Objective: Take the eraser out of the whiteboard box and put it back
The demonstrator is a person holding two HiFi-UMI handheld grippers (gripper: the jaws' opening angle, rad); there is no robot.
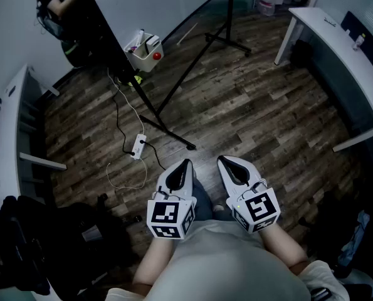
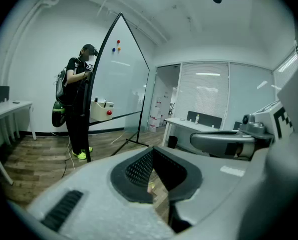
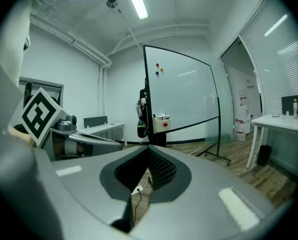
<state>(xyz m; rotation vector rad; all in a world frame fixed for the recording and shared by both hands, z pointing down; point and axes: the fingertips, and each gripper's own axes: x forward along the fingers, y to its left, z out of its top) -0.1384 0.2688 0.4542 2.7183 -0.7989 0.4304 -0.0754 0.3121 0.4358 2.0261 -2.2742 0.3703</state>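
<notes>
Head view: left table (image 1: pixel 7 121) along the left edge, dark bags on the floor below it. A bystander (image 1: pixel 56 4) stands at top left behind the whiteboard (image 1: pixel 142 5), which leans on a black stand. Box (image 1: pixel 144 47) hangs at the board's lower edge, red dot on its front, white shapes sticking up out of it. Eraser not separable from those shapes at this size, so cannot tell which one it is. Power strip (image 1: pixel 138 146) with white cord lies on the wood floor between stand and wearer. Left tongs (image 1: pixel 186 163) are held low by the wearer's body, tips clenched together, nothing between them. The left gripper view shows pads meeting and only floor through the gap behind. Right tongs (image 1: pixel 222 160) are just beside the left ones, also clenched and empty; the right gripper view shows the same closed pads. Both point toward the board, tilted a bit down, well apart from the box. Right table (image 1: pixel 336 33) curves along the right edge, small items on top.
</notes>
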